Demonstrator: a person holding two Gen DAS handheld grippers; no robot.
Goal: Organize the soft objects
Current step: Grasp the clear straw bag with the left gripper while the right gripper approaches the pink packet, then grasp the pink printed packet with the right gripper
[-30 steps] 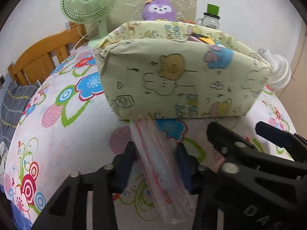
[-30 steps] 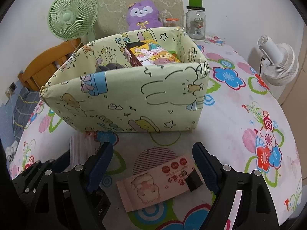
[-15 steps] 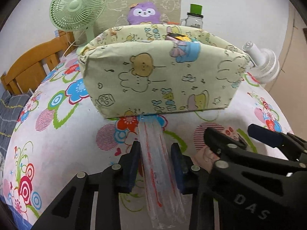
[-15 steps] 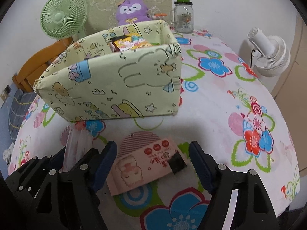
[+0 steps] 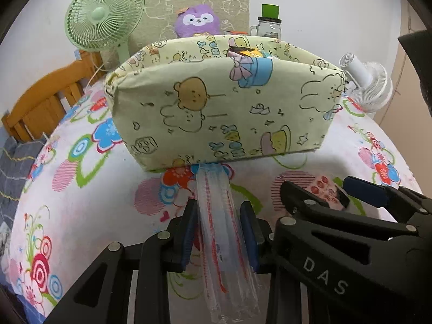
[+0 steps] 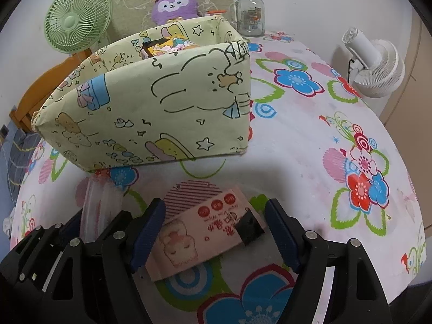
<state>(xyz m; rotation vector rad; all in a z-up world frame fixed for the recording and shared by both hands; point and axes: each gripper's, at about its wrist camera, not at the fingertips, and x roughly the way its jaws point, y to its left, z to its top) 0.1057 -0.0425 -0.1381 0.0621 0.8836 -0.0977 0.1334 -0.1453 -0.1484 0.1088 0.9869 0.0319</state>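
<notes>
A clear plastic packet with red stripes (image 5: 216, 186) lies on the floral tablecloth, its far end touching the base of the pale green cartoon-print fabric bin (image 5: 216, 108). My left gripper (image 5: 217, 208) is shut on this packet, both blue pads against its sides. To its right lies a pink wipes pack (image 6: 205, 232) with a black flap. My right gripper (image 6: 216, 208) straddles the pack lengthwise. Its jaws are closing, and the pads are near the pack's ends without pressing. The bin (image 6: 162, 102) holds colourful packs.
Behind the bin are a green fan (image 5: 104, 13), a purple plush toy (image 5: 198, 21) and a glass jar with a green lid (image 6: 249, 13). A white fan (image 6: 375, 62) stands off the table's right edge. A wooden chair back (image 5: 40, 102) is at left.
The left jaws narrowed onto the clear packet. The right jaws drew closer around the pink pack, which now sits nearer and more centred between them.
</notes>
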